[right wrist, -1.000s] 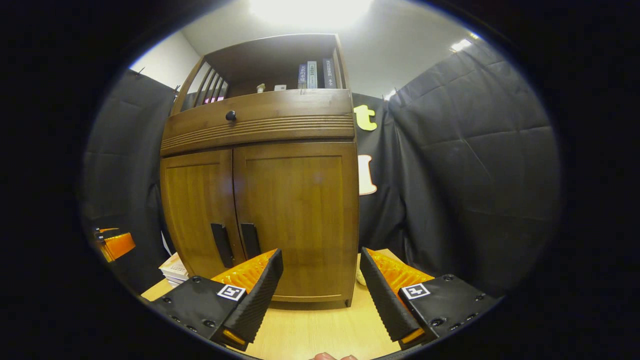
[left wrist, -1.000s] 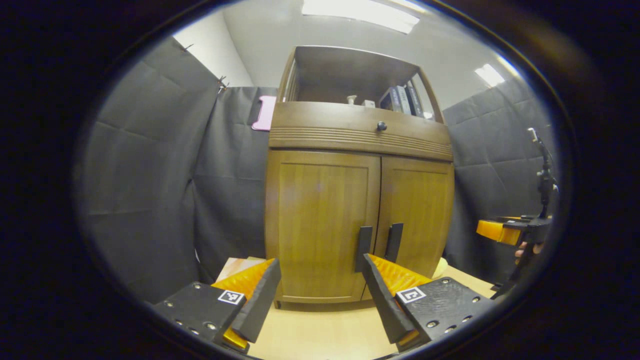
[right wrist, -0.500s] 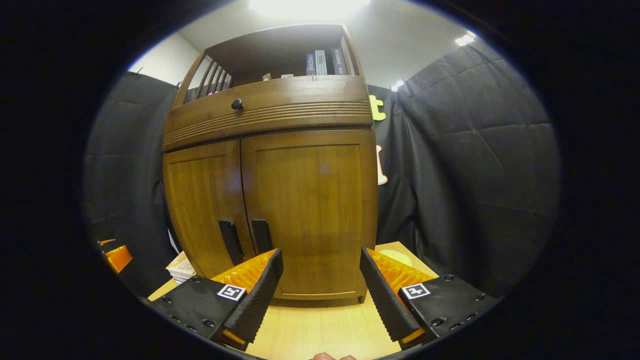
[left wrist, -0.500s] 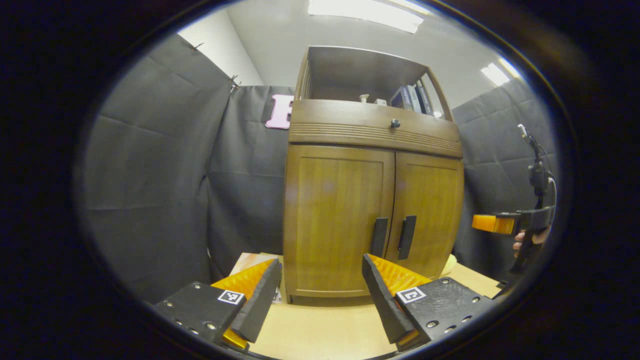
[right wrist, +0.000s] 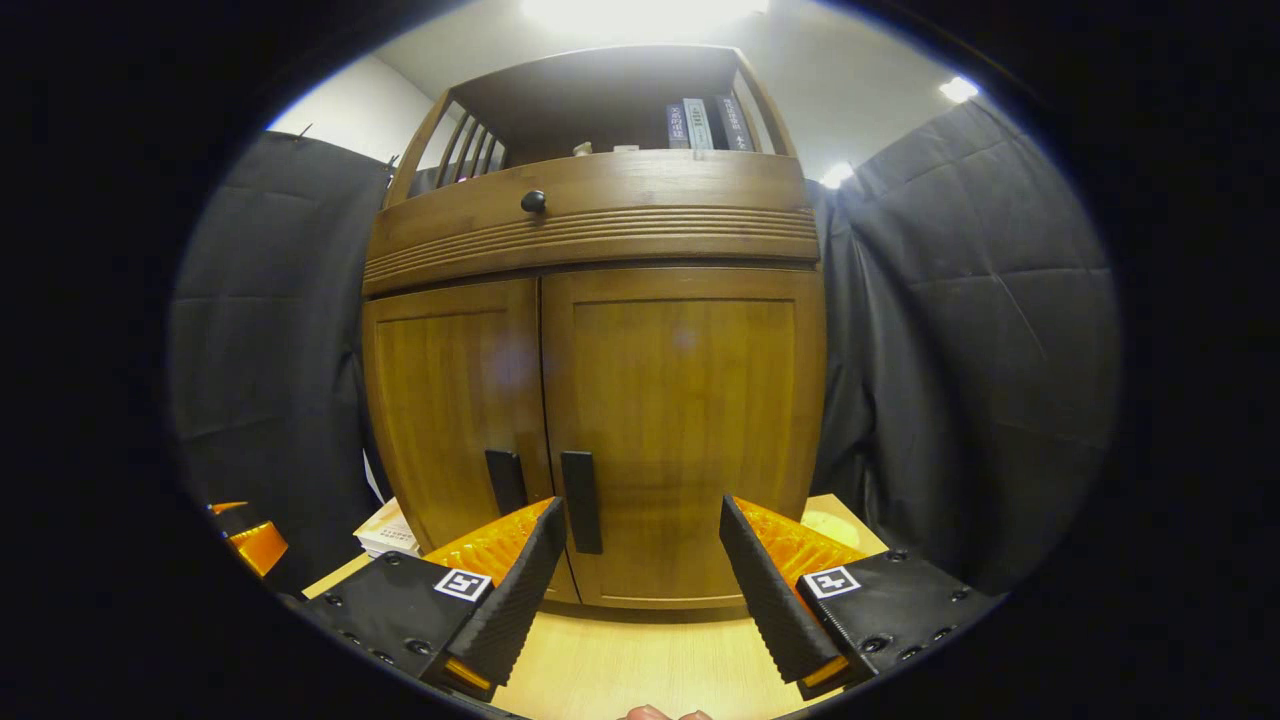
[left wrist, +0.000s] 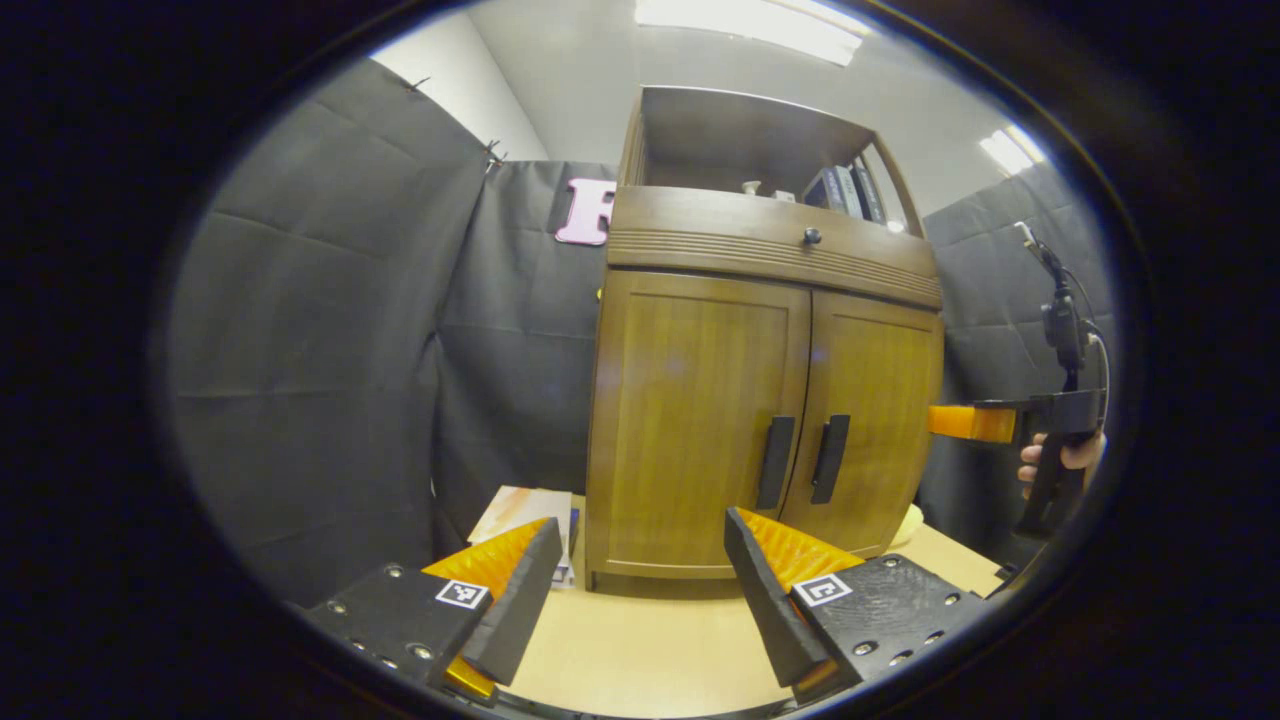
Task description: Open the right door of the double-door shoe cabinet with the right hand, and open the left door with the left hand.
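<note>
We're on approach, both doors shut: right gripper (right wrist: pixel 640 560) and left gripper (left wrist: pixel 640 570) gape empty before the shoe cabinet (right wrist: pixel 600 400); next, right handle (right wrist: pixel 581 501).

In the left gripper view, the left gripper (left wrist: pixel 640 590) sits at the bottom of the frame with its jaws spread wide, nothing between them. At the right edge of that view the right gripper (left wrist: pixel 968 423) points toward frame left (held level), gripped from below by a hand (left wrist: pixel 1062 458). In the right gripper view, the right gripper (right wrist: pixel 642 585) fills the bottom centre, jaws equally parted and holding nothing, while the left gripper (right wrist: pixel 250 540) peeks in at the lower left.
</note>
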Available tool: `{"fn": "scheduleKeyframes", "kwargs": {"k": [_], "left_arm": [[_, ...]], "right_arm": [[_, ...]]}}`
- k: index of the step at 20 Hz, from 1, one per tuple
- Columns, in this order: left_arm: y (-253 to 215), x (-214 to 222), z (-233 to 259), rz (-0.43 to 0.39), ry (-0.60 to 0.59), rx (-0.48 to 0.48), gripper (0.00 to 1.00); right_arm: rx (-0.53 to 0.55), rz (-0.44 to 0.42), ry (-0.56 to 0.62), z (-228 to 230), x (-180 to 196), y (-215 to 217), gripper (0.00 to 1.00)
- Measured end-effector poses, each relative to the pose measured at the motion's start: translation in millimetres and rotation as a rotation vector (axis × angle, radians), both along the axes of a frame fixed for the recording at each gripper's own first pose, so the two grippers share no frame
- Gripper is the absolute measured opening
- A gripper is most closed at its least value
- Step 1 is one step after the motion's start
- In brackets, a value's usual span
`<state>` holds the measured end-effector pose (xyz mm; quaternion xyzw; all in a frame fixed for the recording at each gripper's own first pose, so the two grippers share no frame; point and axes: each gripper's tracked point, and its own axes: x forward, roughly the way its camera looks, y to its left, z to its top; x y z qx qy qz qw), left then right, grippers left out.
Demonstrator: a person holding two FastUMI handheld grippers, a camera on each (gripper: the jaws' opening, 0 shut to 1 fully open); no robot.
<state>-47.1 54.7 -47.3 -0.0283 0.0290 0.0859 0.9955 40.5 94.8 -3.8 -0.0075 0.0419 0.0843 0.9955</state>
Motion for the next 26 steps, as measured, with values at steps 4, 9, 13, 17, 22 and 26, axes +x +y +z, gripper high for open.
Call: {"fn": "scheduleKeyframes", "kwargs": {"k": [4, 9, 13, 17, 22, 26], "left_arm": [[6, 0, 0, 0.020, 0.007, 0.001, 0.95], [10, -1, -5, 0.048, 0.022, -0.007, 0.95], [15, -8, -10, 0.078, 0.048, 0.006, 0.95], [18, -10, -11, 0.107, 0.057, 0.007, 0.95], [20, -14, -15, 0.129, 0.081, 0.000, 0.95], [23, -14, -18, 0.151, 0.094, 0.001, 0.95]], "right_arm": [[0.003, 0.021, -0.001, 3, 19, 17, 0.92], [0.005, 0.031, -0.003, 5, 45, 31, 0.97], [0.009, 0.031, 0.015, -2, 65, 40, 0.97], [0.046, 0.014, 0.039, -11, 84, 46, 0.93], [0.058, 0.013, 0.101, -29, 110, 50, 0.99], [0.038, 0.014, 0.143, -37, 128, 51, 0.97]]}}
